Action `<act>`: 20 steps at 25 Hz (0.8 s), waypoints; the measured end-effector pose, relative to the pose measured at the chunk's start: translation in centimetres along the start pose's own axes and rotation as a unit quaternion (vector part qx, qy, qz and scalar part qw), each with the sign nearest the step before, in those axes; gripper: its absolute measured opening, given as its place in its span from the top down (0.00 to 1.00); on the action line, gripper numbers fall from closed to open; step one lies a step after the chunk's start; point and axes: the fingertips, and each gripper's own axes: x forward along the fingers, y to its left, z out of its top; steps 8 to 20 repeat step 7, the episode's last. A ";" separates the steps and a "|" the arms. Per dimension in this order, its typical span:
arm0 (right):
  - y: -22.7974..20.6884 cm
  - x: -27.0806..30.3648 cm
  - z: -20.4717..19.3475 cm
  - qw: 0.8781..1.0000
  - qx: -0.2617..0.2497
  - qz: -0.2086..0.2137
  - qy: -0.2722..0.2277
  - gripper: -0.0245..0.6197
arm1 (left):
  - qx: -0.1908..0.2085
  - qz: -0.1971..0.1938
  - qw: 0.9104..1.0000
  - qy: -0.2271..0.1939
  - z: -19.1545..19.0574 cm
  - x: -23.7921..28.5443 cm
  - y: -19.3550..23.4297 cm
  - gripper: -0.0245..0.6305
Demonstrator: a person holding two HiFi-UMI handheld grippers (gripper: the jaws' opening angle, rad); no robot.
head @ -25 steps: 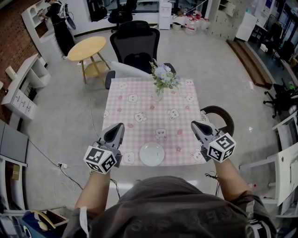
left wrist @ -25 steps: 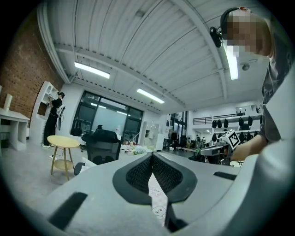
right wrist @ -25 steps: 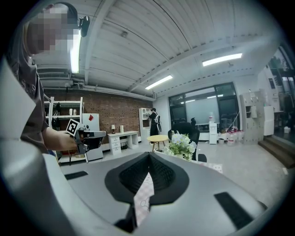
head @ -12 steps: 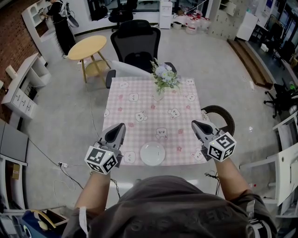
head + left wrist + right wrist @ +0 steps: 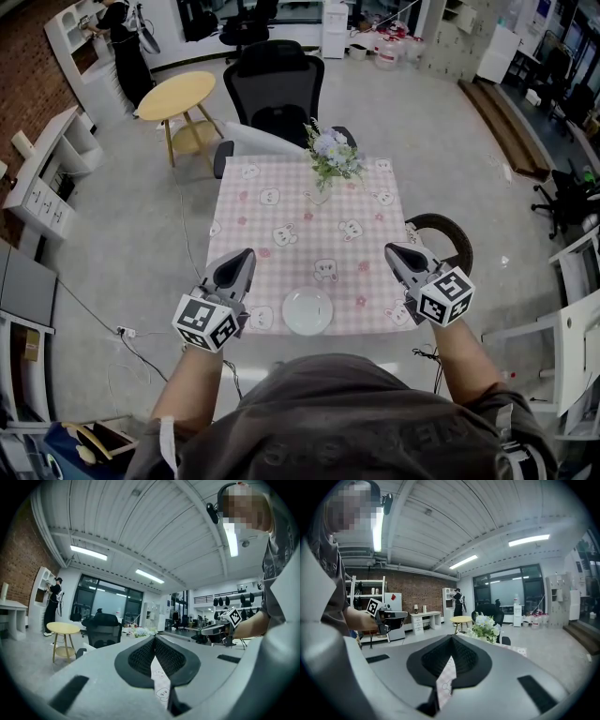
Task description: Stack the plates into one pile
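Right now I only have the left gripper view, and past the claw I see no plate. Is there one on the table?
Observer: Yes. In the head view a white plate lies at the near edge of the pink checked table, between the left claw and the right claw. I can't tell whether it is one plate or a pile.
Reviewer: Does either claw touch it?
Observer: No, both are apart from it, one at each side edge of the table.
Reviewer: Is the right claw carrying anything?
Observer: No. The right gripper view shows its jaws together with nothing between them.
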 end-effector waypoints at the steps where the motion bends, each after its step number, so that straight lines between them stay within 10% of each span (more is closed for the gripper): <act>1: 0.0 0.0 0.0 1.000 0.000 0.001 0.000 0.97 | 0.001 0.000 1.000 0.000 -0.1 0.0 -0.1 0.95; 20: 0.1 -0.1 -0.4 1.000 -0.003 0.003 0.000 0.97 | 0.004 -0.003 1.000 0.002 -0.5 0.1 -0.6 0.95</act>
